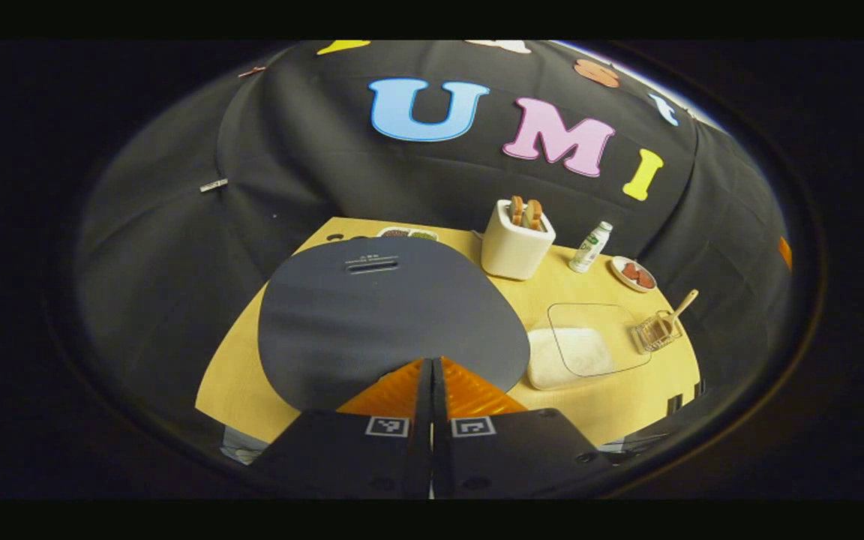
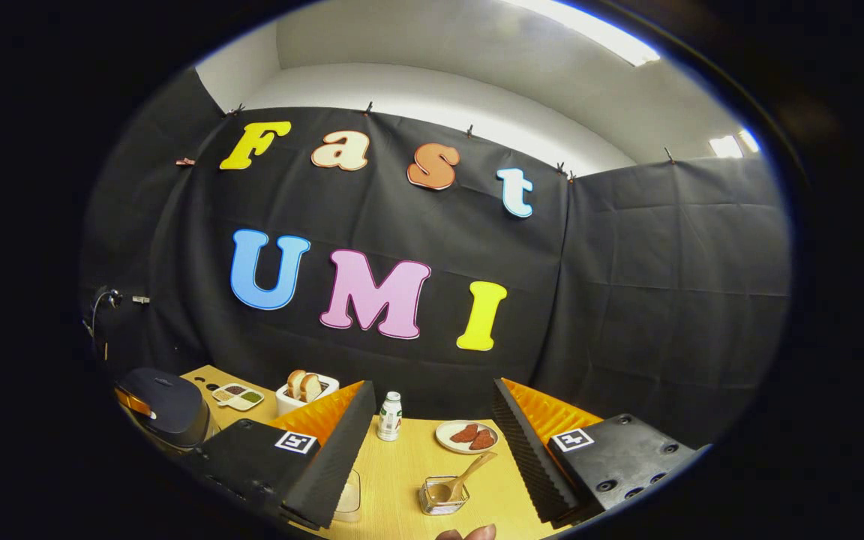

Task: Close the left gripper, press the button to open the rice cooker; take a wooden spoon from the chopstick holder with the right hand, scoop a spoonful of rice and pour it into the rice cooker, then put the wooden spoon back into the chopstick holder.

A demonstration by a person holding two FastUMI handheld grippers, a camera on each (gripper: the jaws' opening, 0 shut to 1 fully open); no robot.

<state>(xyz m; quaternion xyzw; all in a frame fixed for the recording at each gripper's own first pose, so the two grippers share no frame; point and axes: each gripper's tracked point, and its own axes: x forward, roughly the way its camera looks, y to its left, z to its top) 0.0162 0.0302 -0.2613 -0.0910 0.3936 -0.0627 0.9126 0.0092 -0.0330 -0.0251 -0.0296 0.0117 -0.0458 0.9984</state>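
Left gripper view, left to right: the rice cooker (image 1: 391,319) sits on the left half of the yellow table (image 1: 612,409), its dark lid down and flat. The left gripper (image 1: 432,364) has its fingers pressed together with no gap and nothing between them; the joined tips lie over the near edge of the lid, whether touching it or just above cannot be told. Right of the cooker stands a white toaster (image 1: 514,247) with two bread slices upright in it, then a small bottle (image 1: 590,247), then a plate (image 1: 632,273) with reddish pieces on it. Nearer, a clear container of rice (image 1: 578,351) lies just right of the cooker, and beside that is the chopstick holder (image 1: 657,330) with the wooden spoon (image 1: 681,306) leaning out of it, handle up and to the right, well apart from the left fingers. Right gripper view, left to right: the cooker sits at the far left edge, lid closed; a small divided tray (image 2: 237,395) lies next to it, then the toaster. The right gripper (image 2: 432,442) has its fingers spread wide, empty. Between them on the table show the bottle, the plate, and nearest, the chopstick holder with the spoon in it, handle tilted up to the right. The holder sits nearer the right finger, touching neither.
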